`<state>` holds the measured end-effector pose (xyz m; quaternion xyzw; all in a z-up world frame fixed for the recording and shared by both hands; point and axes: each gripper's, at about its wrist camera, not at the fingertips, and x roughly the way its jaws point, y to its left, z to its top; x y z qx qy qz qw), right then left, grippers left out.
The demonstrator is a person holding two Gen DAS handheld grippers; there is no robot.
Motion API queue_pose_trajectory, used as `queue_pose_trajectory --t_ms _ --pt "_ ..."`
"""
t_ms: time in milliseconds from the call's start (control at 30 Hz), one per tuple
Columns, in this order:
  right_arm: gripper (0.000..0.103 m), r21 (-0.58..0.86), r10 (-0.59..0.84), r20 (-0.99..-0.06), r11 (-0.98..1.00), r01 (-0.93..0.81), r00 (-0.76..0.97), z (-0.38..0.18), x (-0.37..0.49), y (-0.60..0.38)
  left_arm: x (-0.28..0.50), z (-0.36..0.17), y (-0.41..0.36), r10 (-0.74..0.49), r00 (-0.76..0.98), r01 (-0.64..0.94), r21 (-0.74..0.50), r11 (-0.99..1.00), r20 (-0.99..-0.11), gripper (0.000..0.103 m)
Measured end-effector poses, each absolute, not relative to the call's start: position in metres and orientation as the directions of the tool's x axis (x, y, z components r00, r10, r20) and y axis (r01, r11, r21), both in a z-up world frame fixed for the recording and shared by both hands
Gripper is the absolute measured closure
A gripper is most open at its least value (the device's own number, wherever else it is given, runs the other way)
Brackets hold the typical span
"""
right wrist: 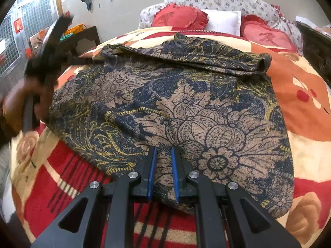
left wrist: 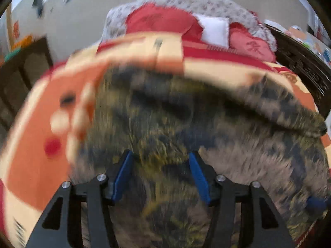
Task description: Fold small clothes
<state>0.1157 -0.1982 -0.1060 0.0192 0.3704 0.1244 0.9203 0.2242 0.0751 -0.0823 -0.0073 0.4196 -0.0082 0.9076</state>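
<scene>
Patterned garment [right wrist: 175,107] spread on the bed, both hand-held grippers at its near side.

Your right hand-held gripper [right wrist: 163,169] is clenched on the garment's near edge, cloth pinched between its blue pads. Your left hand-held gripper [left wrist: 160,173] stands released, jaws apart over the blurred cloth and gripping nothing. The garment lies on the red and cream blanket [right wrist: 306,107], its far part folded over, short of the heart-shaped cushions [right wrist: 180,17].

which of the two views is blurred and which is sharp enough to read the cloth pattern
Left wrist view: heavily motion-smeared, the patterned garment only streaks. Right wrist view: sharp, floral print crisp on the garment, only the left hand-held gripper at the frame edge blurred; both bend at the fisheye rim.
</scene>
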Motion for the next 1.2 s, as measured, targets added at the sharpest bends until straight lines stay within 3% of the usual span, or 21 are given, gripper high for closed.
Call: queue_pose_trajectory --t_ms 133,367,400,500,600,667,833,933,1067,1133,1200 --pt "0.086 0.203 0.272 -0.609 0.962 -0.185 0.745 -0.064 0.145 -0.200 0.208 -0.085 0.077 0.005 0.698 -0.035 -0.027 0.999 -0.716 0.033" --pt "0.083 0.376 0.366 -0.701 0.919 -0.119 0.612 -0.087 0.260 -0.156 0.219 -0.091 0.085 0.006 0.680 -0.063 -0.050 0.997 -0.733 0.027" --pt "0.086 0.343 0.345 -0.742 0.932 -0.116 0.576 -0.098 0.275 -0.145 0.221 -0.092 0.085 0.009 0.679 -0.067 -0.049 0.997 -0.734 0.027" --pt "0.101 0.269 0.246 -0.743 0.961 -0.058 0.623 -0.087 0.303 -0.149 0.218 -0.091 0.087 0.012 0.680 -0.070 -0.049 0.996 -0.733 0.027" --pt "0.101 0.217 0.101 -0.674 0.974 0.066 0.732 -0.040 0.318 -0.186 0.218 -0.091 0.087 0.009 0.680 -0.071 -0.053 0.996 -0.733 0.027" --pt "0.094 0.211 0.030 -0.620 0.969 0.130 0.784 -0.008 0.314 -0.216 0.218 -0.091 0.087 0.009 0.680 -0.070 -0.053 0.996 -0.733 0.027" --pt "0.090 0.196 -0.036 -0.575 0.964 0.180 0.817 0.014 0.281 -0.262 0.218 -0.091 0.087 0.010 0.680 -0.070 -0.052 0.996 -0.733 0.027" --pt "0.089 0.207 0.051 -0.605 0.974 0.095 0.795 -0.003 0.270 -0.261 0.218 -0.091 0.087 0.011 0.680 -0.071 -0.051 0.996 -0.733 0.027" --pt "0.089 0.100 0.086 -0.761 0.995 -0.016 0.642 -0.049 0.294 -0.250 0.218 -0.091 0.088 0.013 0.678 -0.071 -0.048 0.996 -0.735 0.027" --pt "0.089 0.153 0.083 -0.735 0.987 0.044 0.673 -0.047 0.305 -0.276 0.218 -0.091 0.088 0.014 0.678 -0.072 -0.047 0.996 -0.735 0.027" --pt "0.089 0.194 -0.016 -0.725 0.955 0.226 0.689 -0.042 0.314 -0.312 0.219 -0.092 0.088 0.017 0.676 -0.074 -0.044 0.996 -0.737 0.026"
